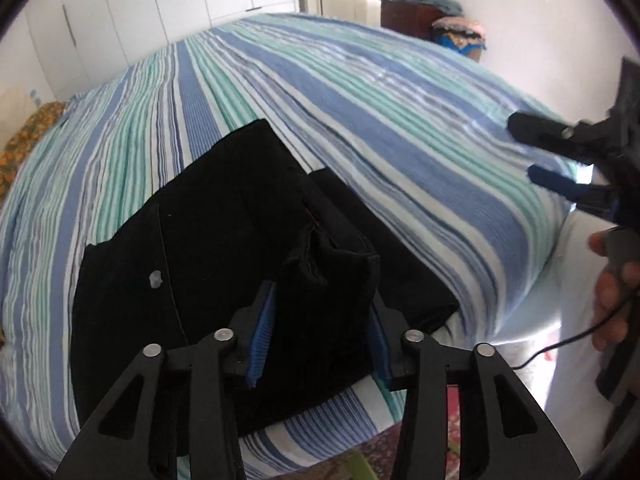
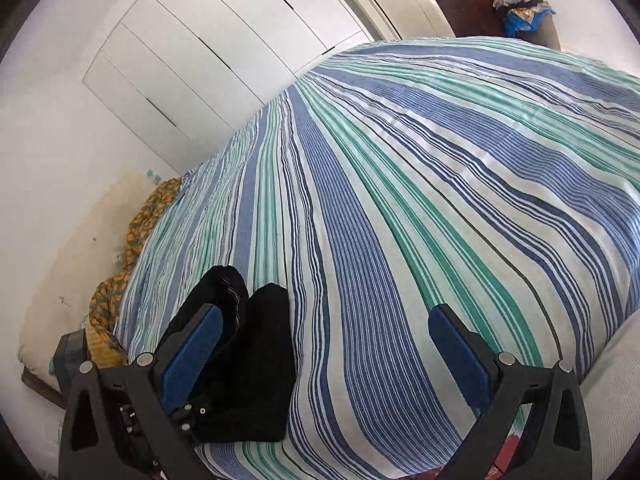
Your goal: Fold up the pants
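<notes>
Risk: left gripper (image 1: 320,320) pinching bunched black fabric pants (image 1: 224,248) may drag folded layers; right gripper (image 2: 326,344) spread, empty.

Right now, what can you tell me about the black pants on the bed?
The black pants look like soft, dark cloth, folded into a thick, roughly squarish bundle near the front edge of the striped bedsheet. One bunched-up part sticks up, pinched between the blue pads of the left gripper. A tiny pale speck shows on top. The right gripper is open beside them, not touching.
</notes>
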